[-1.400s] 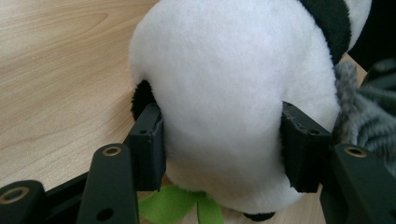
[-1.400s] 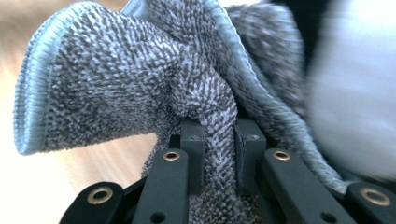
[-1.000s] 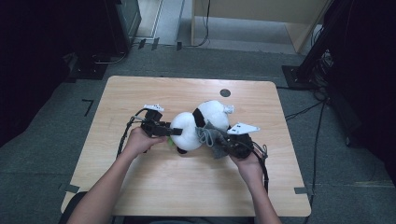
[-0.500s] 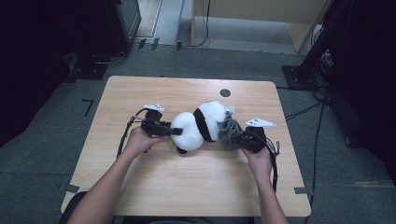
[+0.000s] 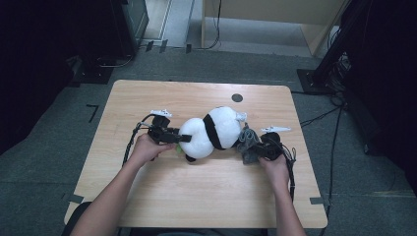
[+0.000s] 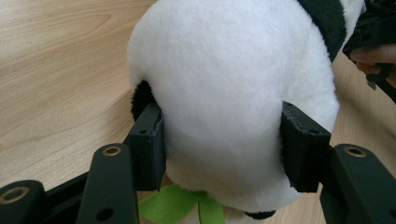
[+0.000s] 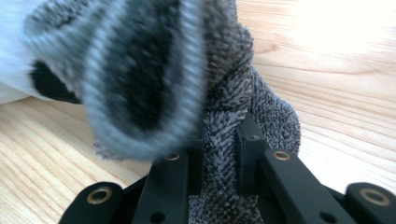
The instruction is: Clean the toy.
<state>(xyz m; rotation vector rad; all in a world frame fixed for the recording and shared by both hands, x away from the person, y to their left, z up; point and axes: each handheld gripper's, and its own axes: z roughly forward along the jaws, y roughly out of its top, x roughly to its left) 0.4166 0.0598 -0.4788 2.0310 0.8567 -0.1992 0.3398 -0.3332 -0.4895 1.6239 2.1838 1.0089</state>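
Wooden table [image 5: 162,196], grey carpet [image 5: 49,162]

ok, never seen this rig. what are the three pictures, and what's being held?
No robot here: a person holds a hand-held gripper in each hand at a wooden table. The high view looks down from above; the other two come from cameras riding on each gripper, looking along its black jaws. The left hand-held gripper is clamped on the white end of a plush panda. The right hand-held gripper pinches a grey knitted sock beside the panda's other end. Something green peeks out under the panda.
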